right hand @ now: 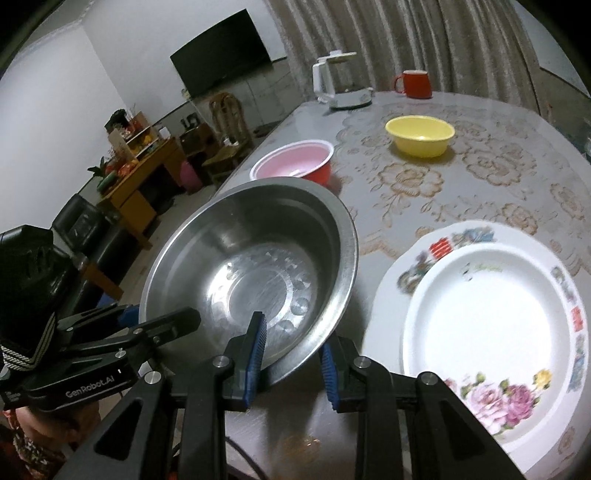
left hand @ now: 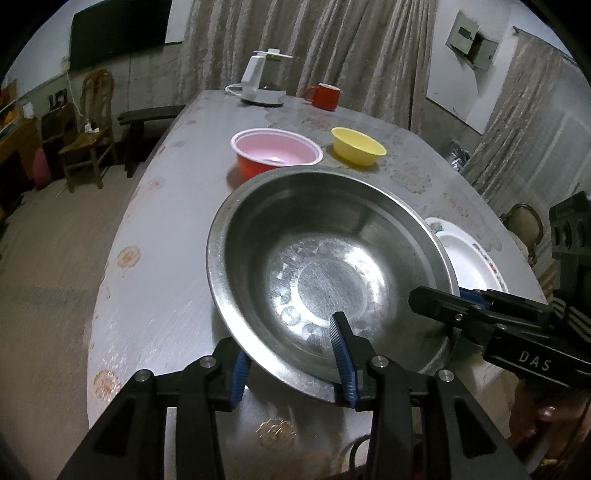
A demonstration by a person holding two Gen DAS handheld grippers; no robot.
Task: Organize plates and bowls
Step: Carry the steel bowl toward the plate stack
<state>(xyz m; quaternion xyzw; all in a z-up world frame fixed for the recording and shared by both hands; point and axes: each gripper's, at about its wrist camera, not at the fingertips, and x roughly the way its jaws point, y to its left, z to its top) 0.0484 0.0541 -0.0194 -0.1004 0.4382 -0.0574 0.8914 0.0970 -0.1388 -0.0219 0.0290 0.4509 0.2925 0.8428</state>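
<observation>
Left wrist view is showing the left gripper (left hand: 295,354) straddling the near rim of a steel bowl (left hand: 325,266), one blue pad inside the bowl and the other outside under the rim. The gap between the pads is looking wider than the thin wall, so whether they are pressing on it I cannot tell. Coming in from the right edge, the right gripper (left hand: 447,306) is pinching the bowl's rim on its right side, one black finger lying over the rim and a blue pad showing behind it.

Right wrist view is showing the right gripper (right hand: 291,354) with its jaws narrow and closed across the bowl's wall, one pad inside and one outside. The steel bowl (right hand: 258,266) is tilting, its far rim raised, and it is sitting over the near left part of the surface (right hand: 424,192), which is wearing a grey lace-patterned cloth. The left gripper (right hand: 147,325) is reaching in from the left onto the bowl's rim.

Just right of the bowl, a white flowered plate (right hand: 487,325) is lying flat on the surface. Further back, a pink-lined red bowl (right hand: 295,166) is standing just behind the steel bowl, and a yellow bowl (right hand: 419,134) is standing to its right, apart from it. At the far edge, a white kettle (right hand: 340,81) and a red mug (right hand: 415,83) are standing before the curtain (right hand: 406,33).
</observation>
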